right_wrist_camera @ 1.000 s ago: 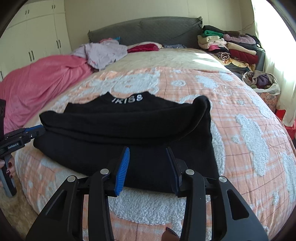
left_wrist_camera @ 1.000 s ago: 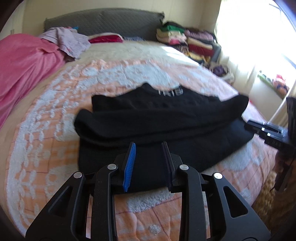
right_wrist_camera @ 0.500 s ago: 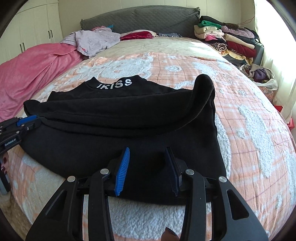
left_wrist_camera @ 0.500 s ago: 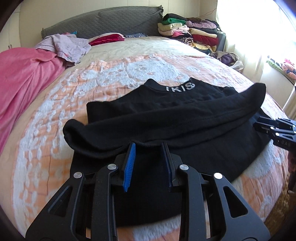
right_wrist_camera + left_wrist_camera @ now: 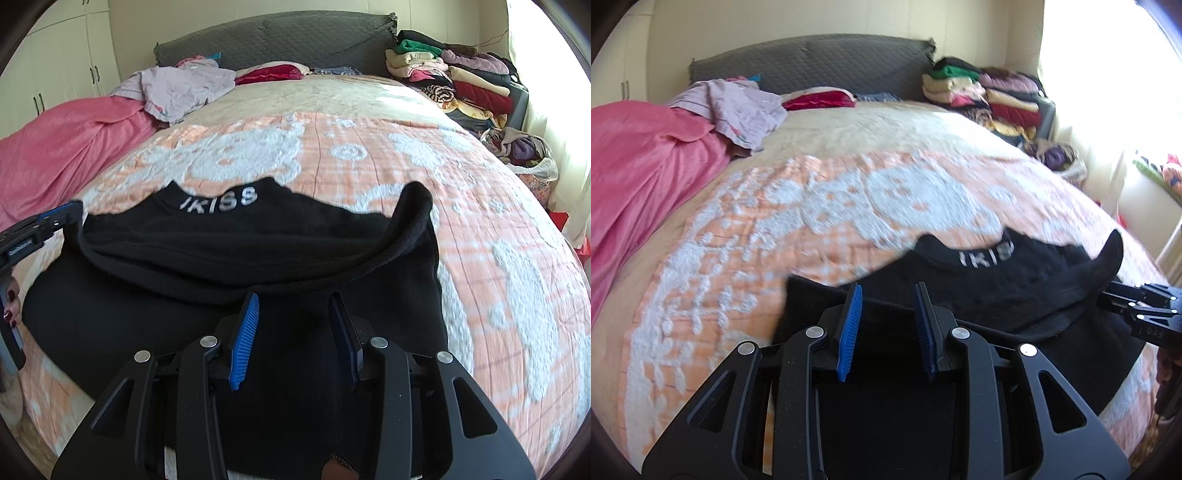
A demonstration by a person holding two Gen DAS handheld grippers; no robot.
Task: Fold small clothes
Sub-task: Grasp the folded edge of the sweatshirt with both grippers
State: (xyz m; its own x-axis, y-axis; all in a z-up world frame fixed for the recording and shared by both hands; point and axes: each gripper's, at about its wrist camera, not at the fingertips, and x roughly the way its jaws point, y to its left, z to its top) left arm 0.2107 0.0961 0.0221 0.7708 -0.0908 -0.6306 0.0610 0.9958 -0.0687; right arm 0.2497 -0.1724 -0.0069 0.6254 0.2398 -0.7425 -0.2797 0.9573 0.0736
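Observation:
A black sweater (image 5: 236,254) with white collar lettering lies on the bed (image 5: 369,147), its sleeves folded across the body in a long roll. It also shows in the left wrist view (image 5: 1015,288). My left gripper (image 5: 888,295) is open and empty, low over the sweater's left edge. It appears at the left edge of the right wrist view (image 5: 40,229). My right gripper (image 5: 293,302) is open and empty, low over the sweater's lower right part. It shows at the right of the left wrist view (image 5: 1137,306).
A pink blanket (image 5: 62,147) and a lilac garment (image 5: 177,88) lie at the bed's left. A stack of folded clothes (image 5: 450,77) stands at the back right, a bag of clothes (image 5: 521,151) below it. A grey headboard (image 5: 273,40) is behind.
Both grippers have moved forward and lower over the sweater. The left gripper has shifted toward the sweater's left edge. Both stay open and empty.

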